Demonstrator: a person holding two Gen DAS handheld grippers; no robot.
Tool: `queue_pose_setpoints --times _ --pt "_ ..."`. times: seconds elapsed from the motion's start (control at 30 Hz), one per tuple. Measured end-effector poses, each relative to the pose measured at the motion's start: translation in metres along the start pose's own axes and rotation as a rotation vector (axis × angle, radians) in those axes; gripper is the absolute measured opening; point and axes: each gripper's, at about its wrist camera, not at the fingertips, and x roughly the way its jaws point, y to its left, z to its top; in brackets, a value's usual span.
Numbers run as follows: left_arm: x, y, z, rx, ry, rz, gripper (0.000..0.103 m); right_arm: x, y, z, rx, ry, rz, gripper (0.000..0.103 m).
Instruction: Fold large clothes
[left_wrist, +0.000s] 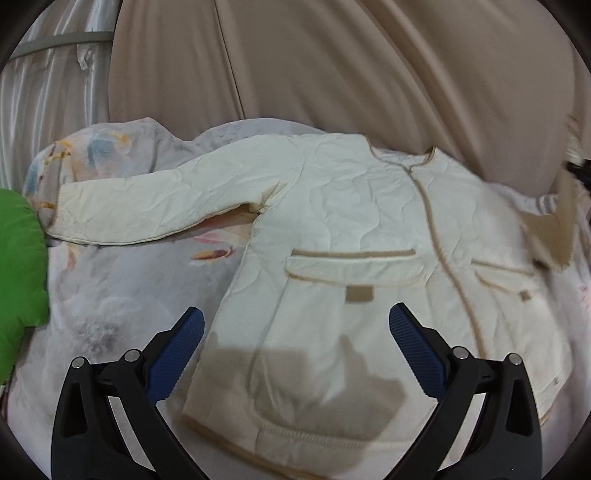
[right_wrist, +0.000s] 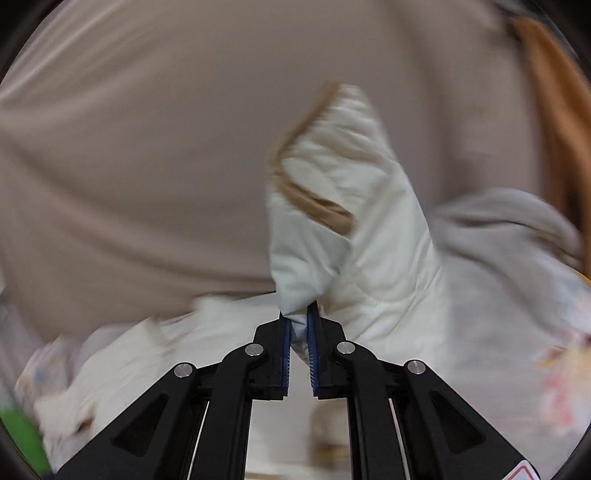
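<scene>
From the left wrist camera, the right side of the picture was smeared, so the far sleeve of the jacket (left_wrist: 332, 229) and its tan lining could hardly be made out, and the hem ran out of sight below between the fingers. The jacket lay face up and spread flat on a bed cover (left_wrist: 122, 295), pale grey with faded flower prints. A beige curtain (left_wrist: 369, 66) hung in folds behind, with a shiny white drape to its left, and a green cushion (left_wrist: 18, 266) was cut off at the left edge. The jacket was cream, quilted in wavy stitching, trimmed in tan along the front opening and the two flap pockets. The left gripper (left_wrist: 295, 332) hovered over the lower hem, its blue ribbed fingers spread wide and holding nothing.

From the right wrist camera, almost everything was blurred. The right gripper (right_wrist: 298, 317) had its fingers pinched tight on a bunch of the jacket's sleeve (right_wrist: 332, 221), which rose above the bed with its tan cuff opening showing. The beige curtain filled the background; the grey cover lay to the right.
</scene>
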Motion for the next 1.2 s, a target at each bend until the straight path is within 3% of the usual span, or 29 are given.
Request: queue_pose_setpoints --times 0.07,0.2,0.33,0.43,0.57,0.63,0.73,0.83,0.87,0.9,0.93,1.0,1.1,1.2 --pt "0.001 0.004 0.013 -0.029 -0.006 -0.04 0.098 0.027 0.077 -0.017 -0.102 0.055 0.137 0.009" --pt "0.004 0.012 0.036 -0.064 -0.02 -0.089 0.098 0.087 0.189 -0.074 -0.242 0.199 0.271 0.011" --pt "0.019 0.014 0.058 -0.058 -0.017 -0.127 0.098 0.138 0.256 -0.147 -0.359 0.379 0.302 0.02" --pt "0.045 0.014 0.074 -0.072 0.028 -0.176 0.098 0.141 0.277 -0.194 -0.423 0.481 0.308 0.038" --pt "0.093 0.014 0.087 -0.185 0.151 -0.303 0.098 0.103 0.248 -0.186 -0.372 0.457 0.419 0.048" --pt "0.12 0.008 0.091 -0.232 0.225 -0.344 0.098 0.075 0.216 -0.169 -0.319 0.401 0.421 0.051" --pt "0.153 -0.011 0.094 -0.236 0.29 -0.367 0.098 0.044 0.145 -0.143 -0.233 0.314 0.316 0.054" --pt "0.183 -0.032 0.097 -0.207 0.34 -0.383 0.096 0.027 0.064 -0.121 -0.139 0.257 0.121 0.057" --pt "0.191 -0.037 0.097 -0.208 0.352 -0.388 0.091 0.023 0.036 -0.117 -0.081 0.263 0.076 0.057" --pt "0.198 -0.04 0.098 -0.213 0.364 -0.385 0.075 0.02 0.01 -0.116 -0.014 0.277 0.055 0.057" --pt "0.205 -0.044 0.1 -0.211 0.372 -0.387 0.051 0.019 -0.008 -0.116 0.038 0.289 0.057 0.057" --pt "0.209 -0.049 0.107 -0.198 0.369 -0.387 0.021 0.017 -0.034 -0.12 0.126 0.322 0.096 0.055" --pt "0.199 -0.049 0.131 -0.184 0.271 -0.37 0.01 0.031 -0.037 -0.131 0.184 0.391 0.169 0.054" --pt "0.179 -0.035 0.153 -0.204 0.156 -0.352 0.01 0.056 -0.037 -0.134 0.235 0.417 0.178 0.055"
